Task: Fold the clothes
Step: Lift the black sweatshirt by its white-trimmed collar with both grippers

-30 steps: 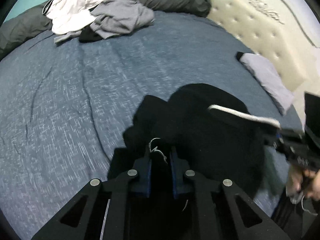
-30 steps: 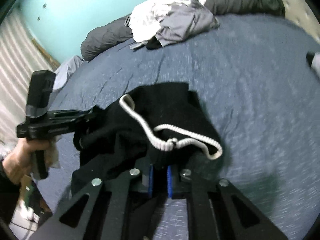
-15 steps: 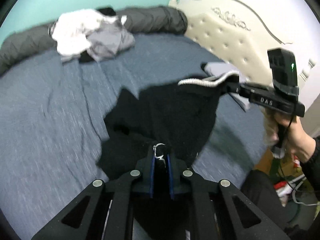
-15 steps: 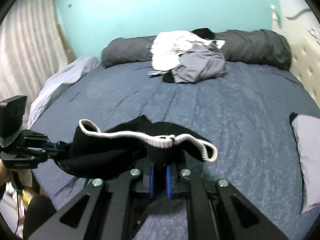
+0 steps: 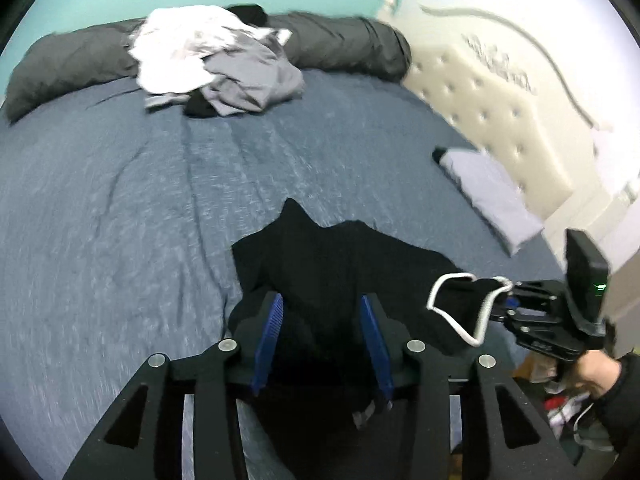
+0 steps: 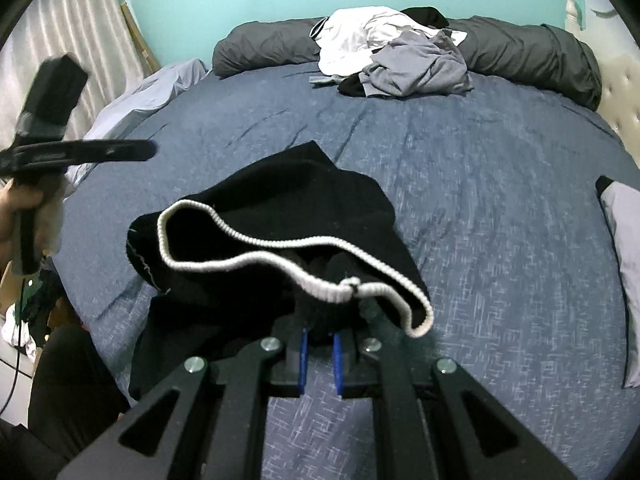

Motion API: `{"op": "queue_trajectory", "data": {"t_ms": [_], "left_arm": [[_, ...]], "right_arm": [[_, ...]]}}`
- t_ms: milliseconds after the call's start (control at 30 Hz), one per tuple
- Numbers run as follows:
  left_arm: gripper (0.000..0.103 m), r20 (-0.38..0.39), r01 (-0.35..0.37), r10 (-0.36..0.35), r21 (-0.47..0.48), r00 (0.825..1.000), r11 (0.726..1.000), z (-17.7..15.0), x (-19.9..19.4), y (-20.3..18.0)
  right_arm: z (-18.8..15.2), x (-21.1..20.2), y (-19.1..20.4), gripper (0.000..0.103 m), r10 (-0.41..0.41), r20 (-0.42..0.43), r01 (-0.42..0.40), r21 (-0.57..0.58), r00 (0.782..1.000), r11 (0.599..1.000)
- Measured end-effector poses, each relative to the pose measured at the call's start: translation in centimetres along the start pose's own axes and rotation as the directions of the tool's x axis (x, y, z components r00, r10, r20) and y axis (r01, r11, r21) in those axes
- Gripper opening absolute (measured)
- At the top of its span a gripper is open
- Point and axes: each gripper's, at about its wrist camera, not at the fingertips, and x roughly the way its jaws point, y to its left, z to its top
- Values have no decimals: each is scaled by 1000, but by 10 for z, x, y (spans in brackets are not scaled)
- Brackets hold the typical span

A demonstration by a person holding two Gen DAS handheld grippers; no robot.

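Observation:
A black garment with a white ribbed trim hangs partly over the blue bedspread. My right gripper is shut on the bunched trim and holds that edge up; in the left wrist view it shows at the far right, gripped by a hand. My left gripper has its jaws opening, with the blue pads apart. Black cloth lies under and between the pads without being pressed. In the right wrist view the left gripper stands off to the left, apart from the garment.
A pile of white and grey clothes sits at the far side against a dark grey bolster. A light grey folded piece lies by the cream tufted headboard. Clutter covers the floor at the bed's near edge.
My left gripper went from shut on the black cloth to open and let it go, lifting away. The right gripper kept its hold on the trim and swung sideways.

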Motion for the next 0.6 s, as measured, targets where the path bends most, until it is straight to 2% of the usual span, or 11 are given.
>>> {"op": "queue_trajectory", "data": {"t_ms": [100,233,367,400,433,533,600], "left_arm": [[49,-53,-29,33,74,998,997,9,32,-13],[51,-109,14,-6,74,994,997,12,62,-18],[50,-165,22,-12,56,986,998,3,87,-14],[37,-167,24,-15,50,986,998,1,89,-12],[19,-168,25,-17,48,986,999,-1,90,-11],[11,-132,17,-8,64,991,998,-5,79,-12],[10,-86,8,-2,63,996,998,-3,60,-11]], "right_arm": [[-1,0,-2,9,7,1,-7,1,1000,1000],[0,-1,-5,9,18,2,-18,-2,1000,1000],[2,0,-10,9,23,16,-23,5,1000,1000],[2,0,-10,9,23,17,-23,6,1000,1000],[3,0,-10,9,18,20,-19,5,1000,1000],[5,-1,-8,9,2,31,-2,0,1000,1000],[9,-5,-5,9,-23,54,24,-9,998,1000]]}}
